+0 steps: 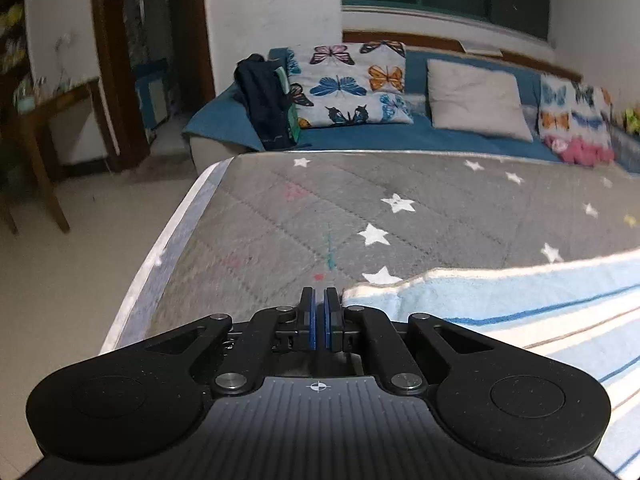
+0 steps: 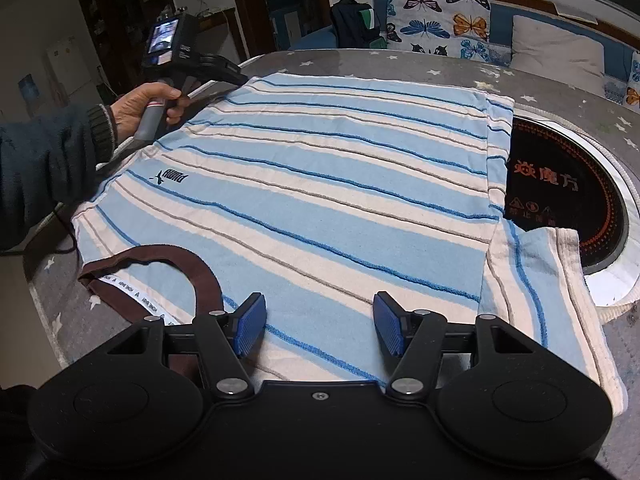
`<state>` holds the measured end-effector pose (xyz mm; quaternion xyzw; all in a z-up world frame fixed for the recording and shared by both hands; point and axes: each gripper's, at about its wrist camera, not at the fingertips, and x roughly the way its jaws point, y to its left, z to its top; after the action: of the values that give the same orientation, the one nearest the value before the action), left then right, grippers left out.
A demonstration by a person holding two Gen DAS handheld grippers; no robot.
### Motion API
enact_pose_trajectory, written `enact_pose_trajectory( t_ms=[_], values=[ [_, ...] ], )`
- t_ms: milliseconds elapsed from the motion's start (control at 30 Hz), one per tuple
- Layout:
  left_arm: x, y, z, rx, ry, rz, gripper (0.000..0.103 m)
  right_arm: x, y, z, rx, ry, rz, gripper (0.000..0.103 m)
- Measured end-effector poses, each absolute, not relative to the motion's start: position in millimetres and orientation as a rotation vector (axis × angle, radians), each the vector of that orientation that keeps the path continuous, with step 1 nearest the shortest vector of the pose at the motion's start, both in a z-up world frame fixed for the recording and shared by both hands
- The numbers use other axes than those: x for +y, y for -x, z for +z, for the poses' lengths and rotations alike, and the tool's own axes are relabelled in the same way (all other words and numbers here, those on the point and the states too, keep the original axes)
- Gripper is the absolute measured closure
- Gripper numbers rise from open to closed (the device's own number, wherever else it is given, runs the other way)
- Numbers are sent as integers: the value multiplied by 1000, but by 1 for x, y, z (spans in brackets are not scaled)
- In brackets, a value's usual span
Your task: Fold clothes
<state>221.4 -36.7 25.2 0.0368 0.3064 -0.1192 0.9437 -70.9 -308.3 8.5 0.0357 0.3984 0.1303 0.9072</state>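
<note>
A light-blue and white striped T-shirt (image 2: 320, 184) with a brown collar (image 2: 200, 276) lies flat on the grey star-patterned table cover (image 2: 312, 60). One sleeve (image 2: 532, 280) spreads out at the right. My right gripper (image 2: 319, 326) is open and empty, just above the shirt near the collar. My left gripper (image 1: 319, 312) is shut and holds nothing I can see, just left of the shirt's edge (image 1: 500, 300). It also shows in the right wrist view (image 2: 228, 80), held by a hand at the shirt's far left corner.
A round black induction cooktop (image 2: 568, 188) is set in the table at the right, partly under the shirt. A blue sofa (image 1: 400, 136) with butterfly cushions (image 1: 344, 84) stands behind the table. The table's left edge (image 1: 176, 232) drops to the floor; a wooden side table (image 1: 44, 120) stands at far left.
</note>
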Motion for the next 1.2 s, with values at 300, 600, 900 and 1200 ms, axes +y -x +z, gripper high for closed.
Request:
enact_pose_trajectory(
  t_ms=[300,600,900,1200],
  values=[
    [-69,-187,33,610,-116,-487,98,-306,69,8,823,-65,265,36],
    [-58,-197,31,649,-140,-317,96,-308,69,7,817,-65,275,36],
    [18,-94,88,628,-77,-253,72,-304,72,5,797,-27,271,34],
    [104,51,77,684,8,-40,72,-299,77,3,765,-8,255,31]
  ],
)
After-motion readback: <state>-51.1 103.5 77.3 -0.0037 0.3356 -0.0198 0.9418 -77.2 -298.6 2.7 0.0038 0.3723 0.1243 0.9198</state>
